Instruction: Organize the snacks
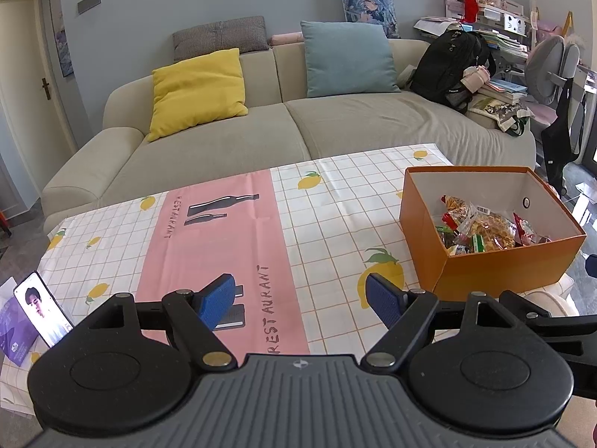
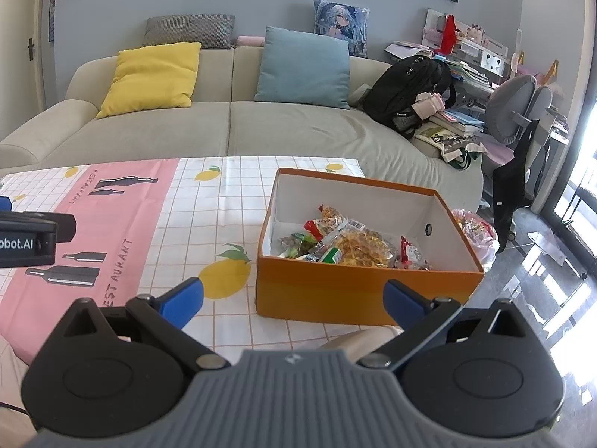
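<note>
An orange box (image 1: pixel 503 265) (image 2: pixel 347 291) stands on the right part of the table, open at the top. Several snack packets (image 1: pixel 485 229) (image 2: pixel 354 248) lie piled inside it, red, yellow and green wrappers. My left gripper (image 1: pixel 302 300) hovers open over the pink strip of the tablecloth, left of the box, nothing between its blue pads (image 1: pixel 218 300). My right gripper (image 2: pixel 293 300) is open too, just in front of the box's near wall, empty. The left gripper's body (image 2: pixel 26 239) shows at the left edge of the right wrist view.
A checked lemon-print tablecloth (image 1: pixel 321 205) (image 2: pixel 209 201) covers the table. A phone (image 1: pixel 43 308) leans at the table's left edge. Behind is a beige sofa (image 1: pixel 261 130) with cushions and a black backpack (image 1: pixel 453 65). A plastic bag (image 2: pixel 475 231) lies beyond the box; a grey chair (image 2: pixel 518 112) stands right.
</note>
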The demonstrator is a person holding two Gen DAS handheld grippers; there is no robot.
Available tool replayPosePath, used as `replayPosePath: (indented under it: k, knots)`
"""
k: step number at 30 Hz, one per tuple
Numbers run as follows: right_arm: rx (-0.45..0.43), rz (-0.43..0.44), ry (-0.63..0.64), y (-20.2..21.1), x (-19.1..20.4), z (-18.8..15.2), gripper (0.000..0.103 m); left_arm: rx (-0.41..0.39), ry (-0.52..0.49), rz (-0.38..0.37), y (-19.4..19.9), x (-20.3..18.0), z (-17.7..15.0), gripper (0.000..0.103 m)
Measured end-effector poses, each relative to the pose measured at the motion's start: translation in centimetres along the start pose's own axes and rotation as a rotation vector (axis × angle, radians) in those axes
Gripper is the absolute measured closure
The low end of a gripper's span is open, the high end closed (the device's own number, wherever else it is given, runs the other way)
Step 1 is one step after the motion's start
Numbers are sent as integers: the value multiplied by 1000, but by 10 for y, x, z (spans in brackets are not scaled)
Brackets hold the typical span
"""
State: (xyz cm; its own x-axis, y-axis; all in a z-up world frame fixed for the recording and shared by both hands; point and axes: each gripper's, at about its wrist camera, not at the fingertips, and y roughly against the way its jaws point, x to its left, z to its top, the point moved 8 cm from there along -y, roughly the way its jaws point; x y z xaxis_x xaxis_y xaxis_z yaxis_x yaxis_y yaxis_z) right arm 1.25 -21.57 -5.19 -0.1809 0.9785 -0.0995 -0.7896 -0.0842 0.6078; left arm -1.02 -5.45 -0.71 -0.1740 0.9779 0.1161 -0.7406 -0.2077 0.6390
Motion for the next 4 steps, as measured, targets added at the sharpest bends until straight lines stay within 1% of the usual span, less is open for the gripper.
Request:
replayPosePath:
  k: [4]
  knots:
    - [1, 0, -2, 0, 1, 0, 3, -7, 3, 0, 1, 0, 0, 10]
